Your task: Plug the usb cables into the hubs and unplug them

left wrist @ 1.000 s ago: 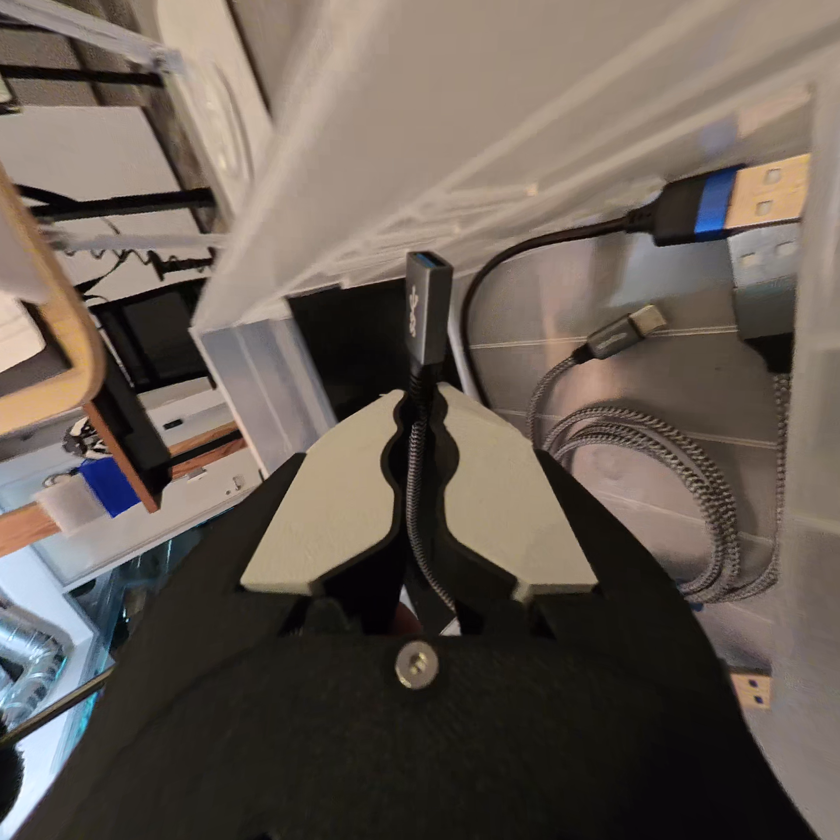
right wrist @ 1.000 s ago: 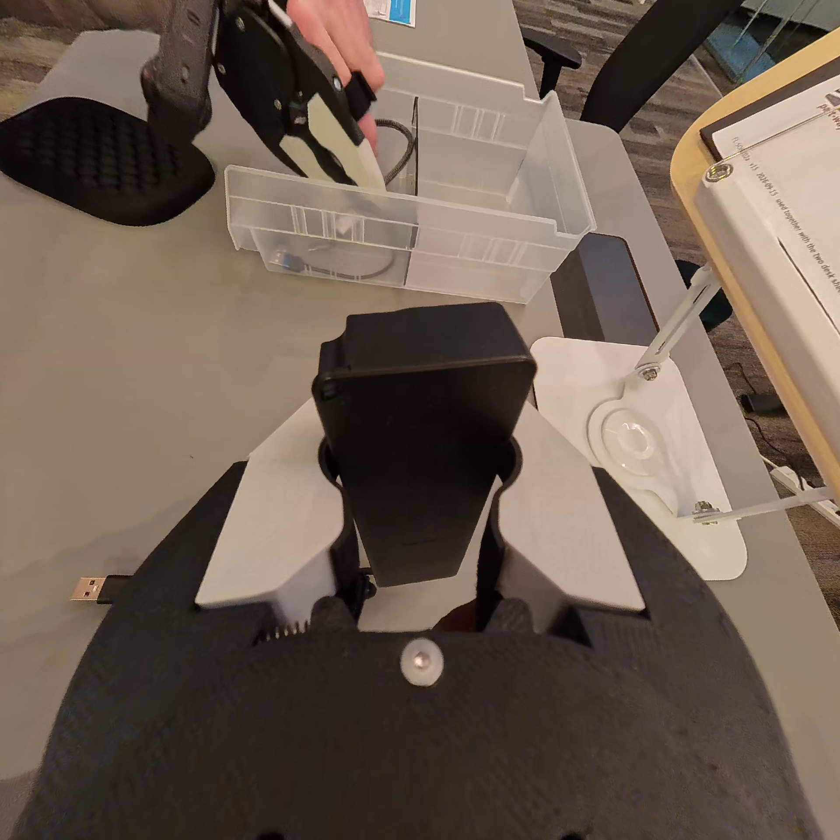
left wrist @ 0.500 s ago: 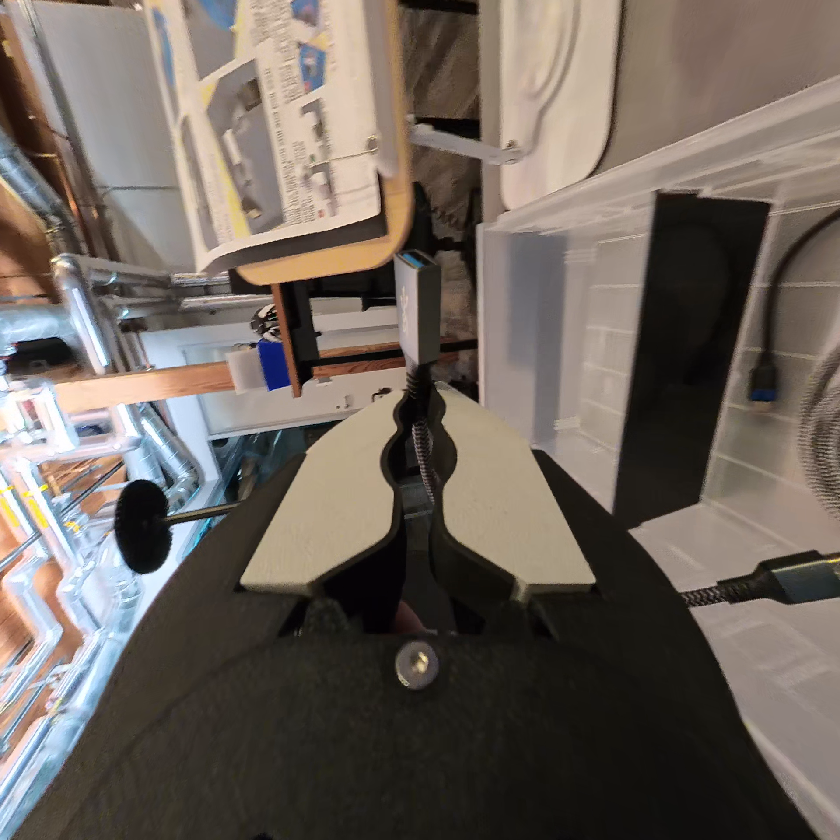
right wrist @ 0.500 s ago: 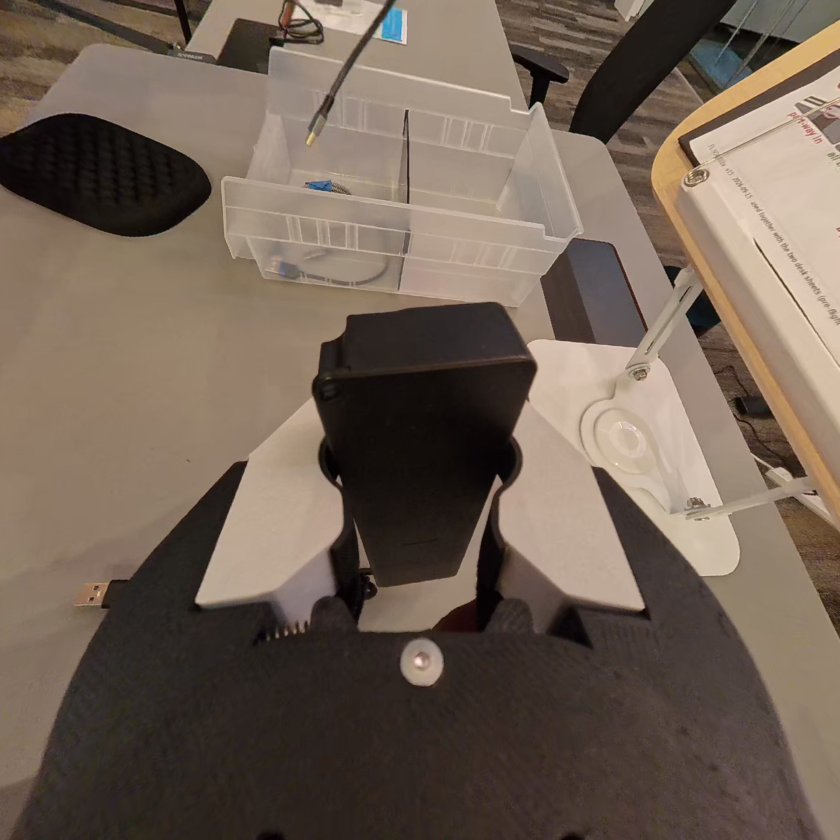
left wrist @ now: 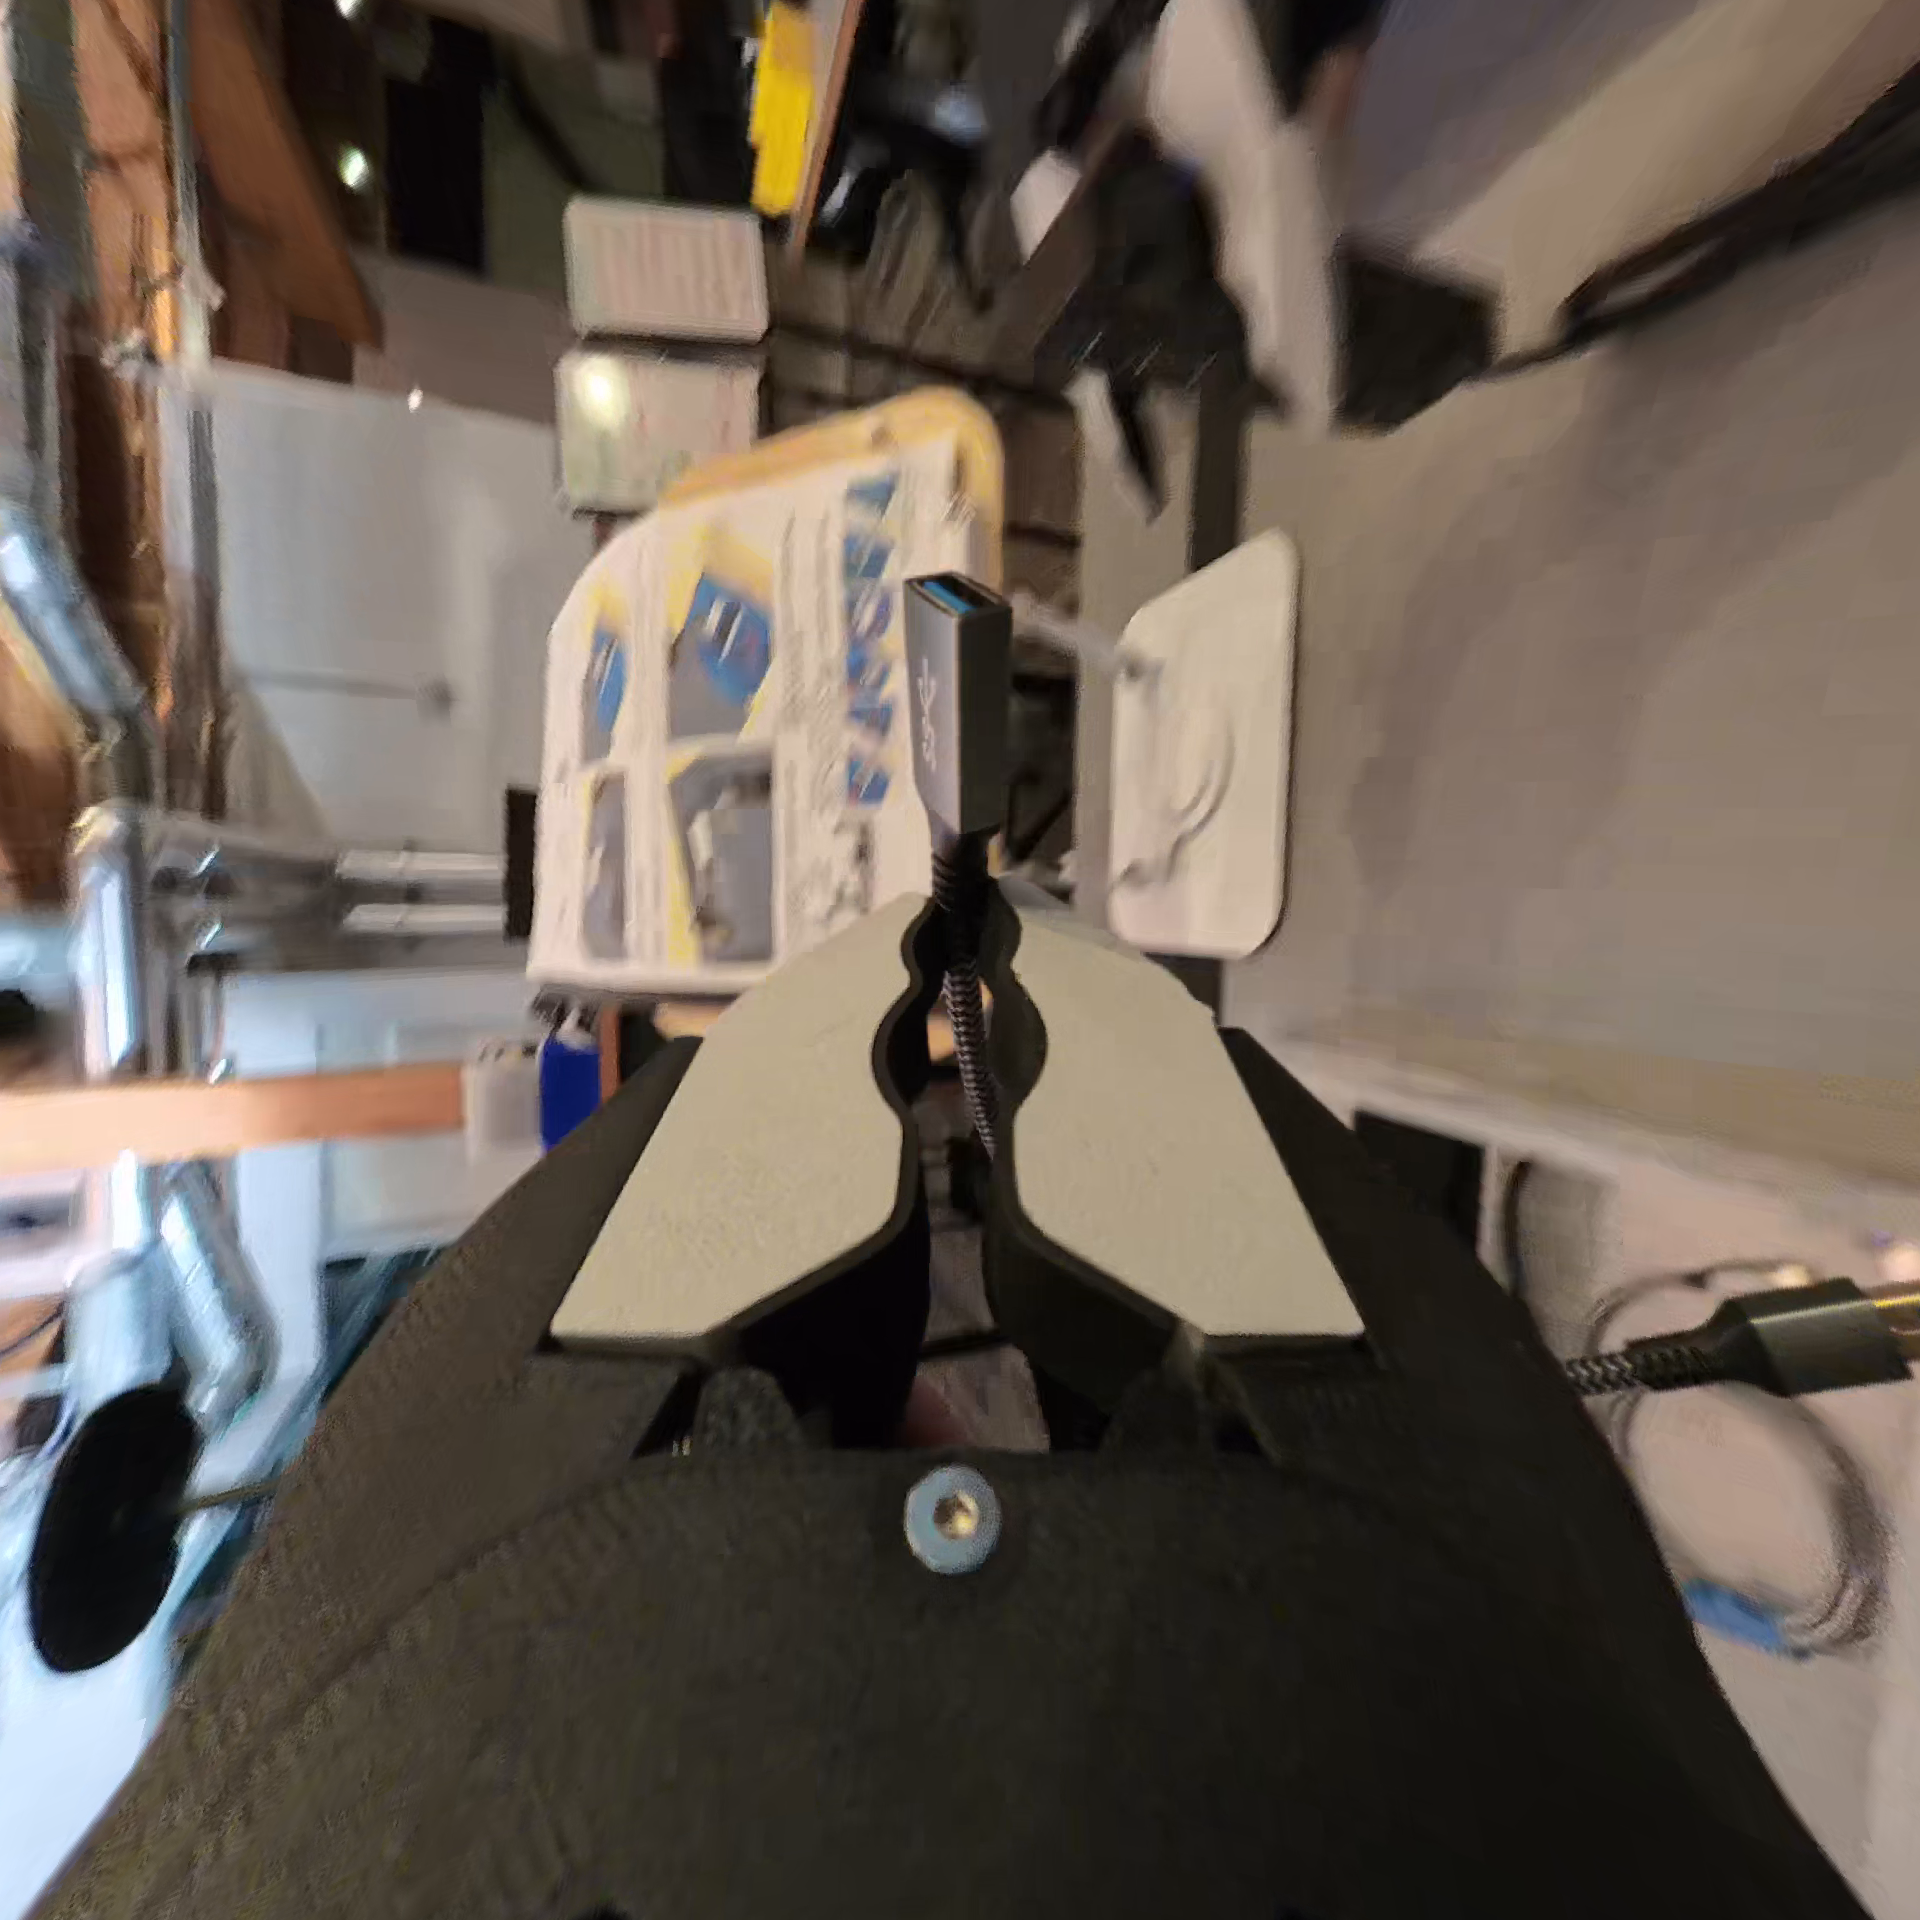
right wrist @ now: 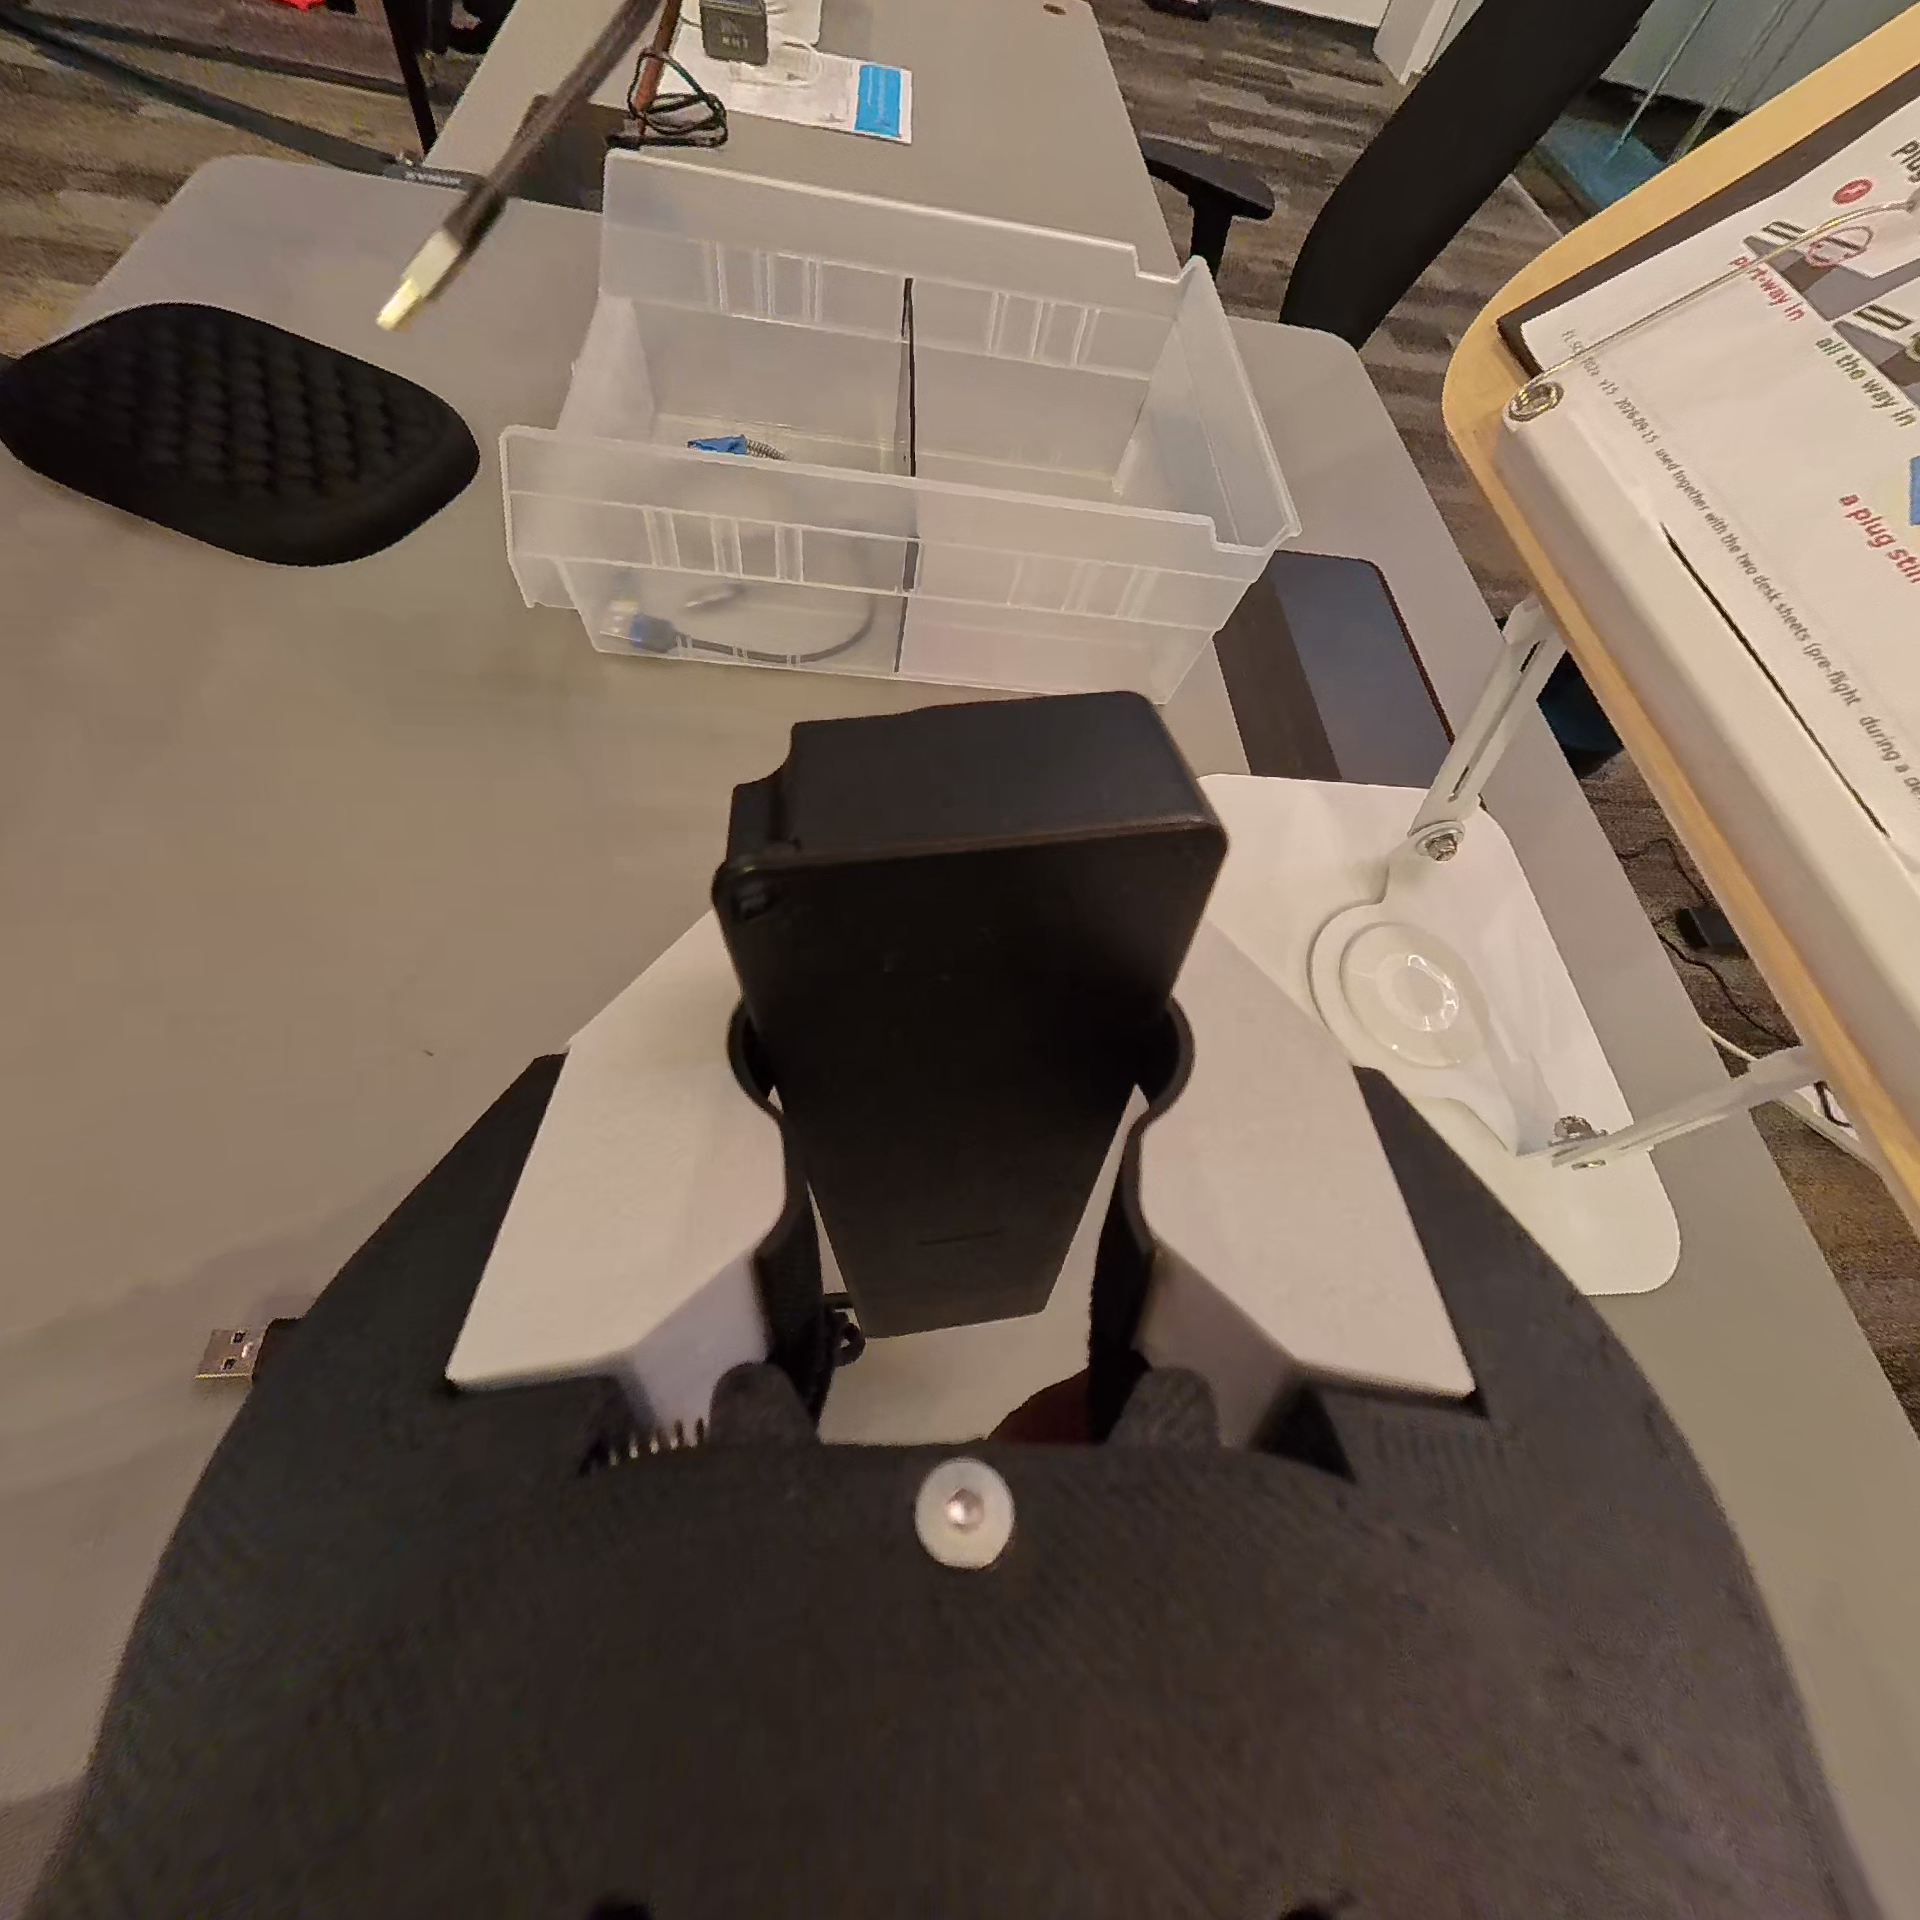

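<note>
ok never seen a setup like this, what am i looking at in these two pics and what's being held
There is no robot here: a person holds a two-finger gripper in each hand, and a camera on each looks forward along its fingers.

The tilted, blurred picture is the left gripper's view. It is shut on a braided cable just below its grey socket end. The same cable's plug end hangs at the right.

The steady picture is the right gripper's view. It is shut on a black hub above a grey table. On the table stand a clear divided bin with more cables in its left compartment, a black textured pad and a white stand base. A plug dangles in the air at upper left.
</note>
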Action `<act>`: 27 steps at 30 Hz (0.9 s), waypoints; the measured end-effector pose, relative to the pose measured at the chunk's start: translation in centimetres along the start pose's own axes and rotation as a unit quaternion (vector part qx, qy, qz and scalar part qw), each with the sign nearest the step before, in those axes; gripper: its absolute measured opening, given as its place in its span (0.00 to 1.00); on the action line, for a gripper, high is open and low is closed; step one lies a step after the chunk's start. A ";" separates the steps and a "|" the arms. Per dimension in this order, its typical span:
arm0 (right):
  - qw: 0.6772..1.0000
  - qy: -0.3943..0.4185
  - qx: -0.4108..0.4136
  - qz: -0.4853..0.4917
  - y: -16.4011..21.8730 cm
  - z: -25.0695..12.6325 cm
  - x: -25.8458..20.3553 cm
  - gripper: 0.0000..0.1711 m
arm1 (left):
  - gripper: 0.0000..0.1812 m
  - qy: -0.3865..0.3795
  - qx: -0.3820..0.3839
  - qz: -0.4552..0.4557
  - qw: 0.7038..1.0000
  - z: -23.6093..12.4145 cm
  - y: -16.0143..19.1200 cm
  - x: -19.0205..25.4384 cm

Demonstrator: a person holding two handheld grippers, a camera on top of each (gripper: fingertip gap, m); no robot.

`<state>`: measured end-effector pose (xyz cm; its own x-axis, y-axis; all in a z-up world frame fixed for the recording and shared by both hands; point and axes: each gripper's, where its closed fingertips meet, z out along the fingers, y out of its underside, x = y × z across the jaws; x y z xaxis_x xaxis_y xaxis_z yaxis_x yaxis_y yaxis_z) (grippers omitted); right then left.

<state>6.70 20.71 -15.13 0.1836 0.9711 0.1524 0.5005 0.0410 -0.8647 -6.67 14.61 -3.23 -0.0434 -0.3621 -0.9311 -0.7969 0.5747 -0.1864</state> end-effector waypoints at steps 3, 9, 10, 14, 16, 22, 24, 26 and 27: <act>1.000 -0.001 0.001 0.002 0.1 -0.1 0.1 0.37 | 0.03 0.064 0.043 0.040 0.996 2.3 -5.2 4.1; 1.000 -0.003 0.007 0.009 0.5 -0.3 0.3 0.37 | 0.03 0.229 0.108 0.153 0.955 6.0 -11.1 15.0; 1.000 -0.004 0.009 0.011 0.6 -0.3 0.4 0.37 | 0.03 0.248 0.112 0.176 0.946 6.6 -11.4 16.8; 1.000 -0.007 0.018 0.018 0.8 -0.5 0.6 0.37 | 0.04 0.308 0.118 0.243 0.912 8.5 -11.5 22.4; 0.999 -0.008 0.023 0.023 0.9 -0.7 0.7 0.37 | 0.04 0.331 0.118 0.251 0.902 9.2 -11.2 24.3; 0.999 -0.012 0.035 0.037 1.4 -0.9 1.1 0.37 | 0.05 0.339 0.112 0.219 0.908 10.8 -10.5 26.7; 0.999 -0.013 0.035 0.040 1.6 -0.8 1.2 0.37 | 0.19 0.333 0.114 0.177 0.919 10.9 -10.7 25.9; 0.998 -0.013 0.036 0.041 1.6 -0.8 1.2 0.37 | 0.32 0.335 0.105 0.124 0.928 10.7 -10.4 24.8; 0.998 -0.013 0.037 0.042 1.6 -0.8 1.3 0.37 | 0.33 0.329 0.098 0.102 0.934 10.8 -10.0 23.8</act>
<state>8.46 21.81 -15.96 0.1987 0.9778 0.0665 0.4208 -0.0239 -0.9069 6.75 8.11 -26.94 -0.5949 -0.5649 -0.5718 -0.6082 0.7814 -0.1393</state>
